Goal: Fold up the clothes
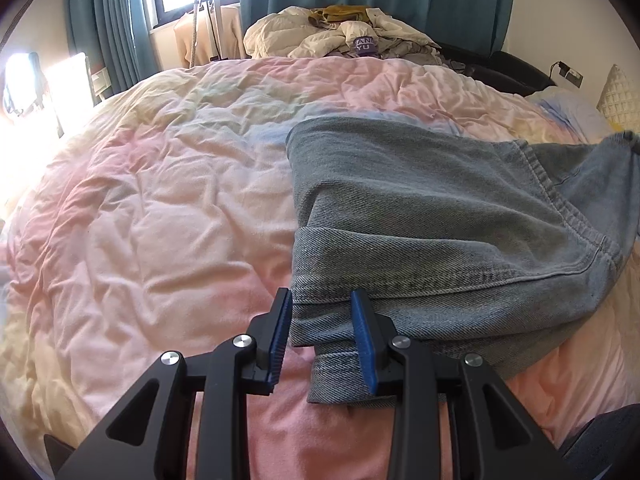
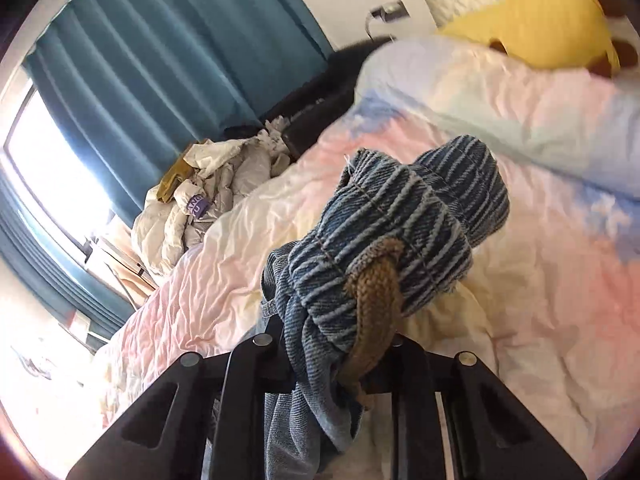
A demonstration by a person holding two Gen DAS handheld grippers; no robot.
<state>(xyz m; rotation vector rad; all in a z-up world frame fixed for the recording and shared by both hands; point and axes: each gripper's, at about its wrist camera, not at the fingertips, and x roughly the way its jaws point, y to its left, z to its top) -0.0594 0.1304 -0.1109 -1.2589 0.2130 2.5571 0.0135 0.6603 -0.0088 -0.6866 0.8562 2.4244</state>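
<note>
Left gripper (image 1: 322,322) clamped on hem of faded blue denim jeans (image 1: 440,216); right gripper (image 2: 340,332) clenched on bunched waistband (image 2: 384,248). Open pastel quilted bedspread (image 1: 160,200) leftward.

A wide bed (image 1: 160,200) fills the view, covered by a crumpled quilt in washed-out pink, cream and pale blue. Faded blue jeans (image 1: 420,208) lie on its right side, folded over, with a hemmed leg end near the front edge. At the far end of the bed sits a heap of clothes (image 1: 340,36), mostly white and cream, with a mustard piece and a purple patch. At the right edge, a white textured pillow (image 1: 618,96) and a yellow plush toy (image 2: 532,20) rest near the quilt.
</note>
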